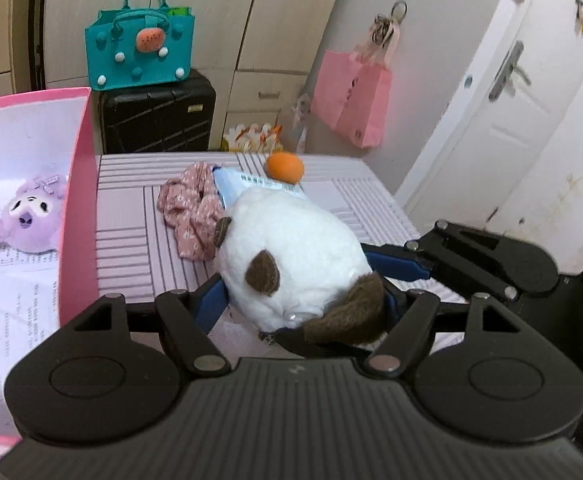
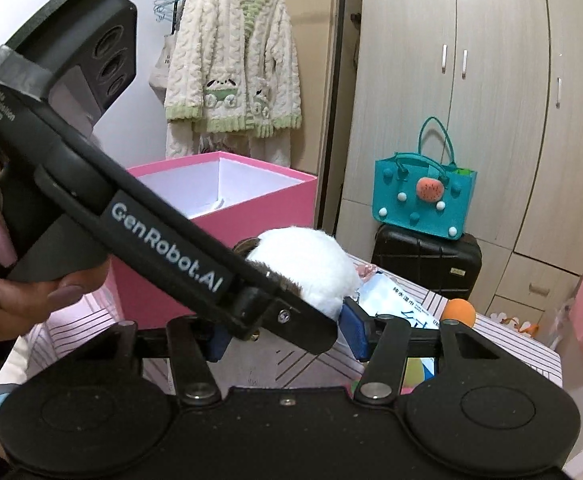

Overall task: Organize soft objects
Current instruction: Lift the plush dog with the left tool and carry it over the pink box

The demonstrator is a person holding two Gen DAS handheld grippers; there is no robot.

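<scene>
Legible text: "GenRobot.AI" on left gripper point(image 2: 291, 322) arm, "Data Acquisition System" on its handle; Chinese print on blue wipes pack point(image 2: 395, 304), characters unclear.

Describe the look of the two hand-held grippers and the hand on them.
Both hand-held grippers, left and right, are matte black with ribbed bodies, silver pivot pins and blue finger pads. The left one's arm reads "GenRobot.AI" in white, with grey tape near its top. The hand has long mauve nails, one with a gem.
</scene>
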